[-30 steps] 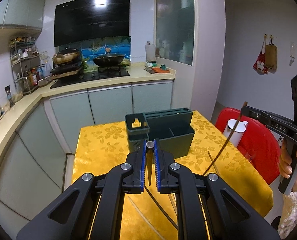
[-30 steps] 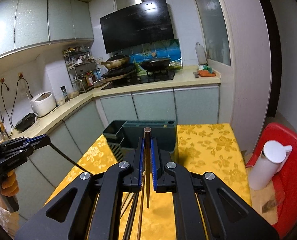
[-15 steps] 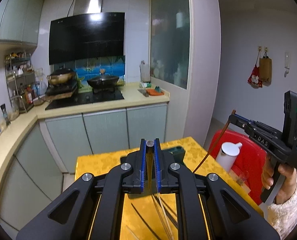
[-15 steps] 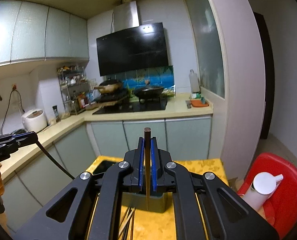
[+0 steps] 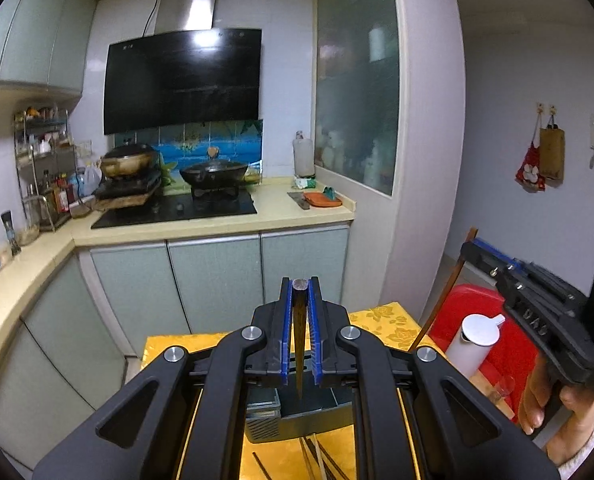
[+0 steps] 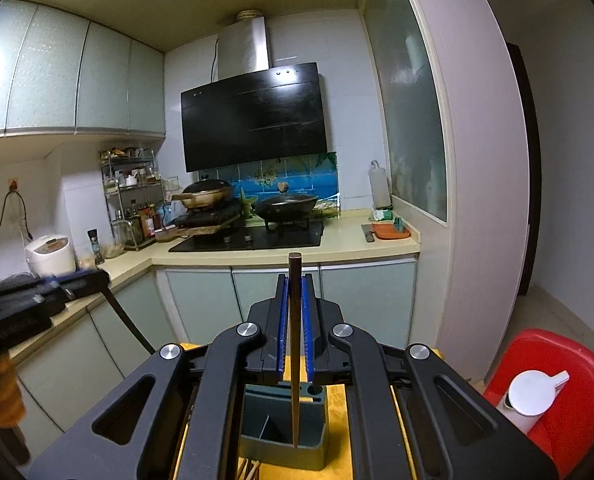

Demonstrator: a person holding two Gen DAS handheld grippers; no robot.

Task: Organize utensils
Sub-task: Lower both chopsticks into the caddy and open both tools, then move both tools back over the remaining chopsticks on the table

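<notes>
Left hand-held gripper [image 5: 300, 328]: matte black linkage arms, round silver screws, blue finger pads. Right hand-held gripper [image 6: 293, 328]: same build; embossed lettering on its side. Right hand [image 5: 545, 396]: bare skin, fuzzy white sleeve

The holder [image 6: 283, 436] stands on the table [image 5: 381, 320], with loose chopsticks [image 5: 317, 460] lying on the cloth in front of it. A chair [image 6: 553, 384] to the table's right carries a jug [image 6: 531, 396]. Behind the table runs the kitchen counter [image 6: 337, 246], bearing the stove [image 6: 253, 236].
</notes>
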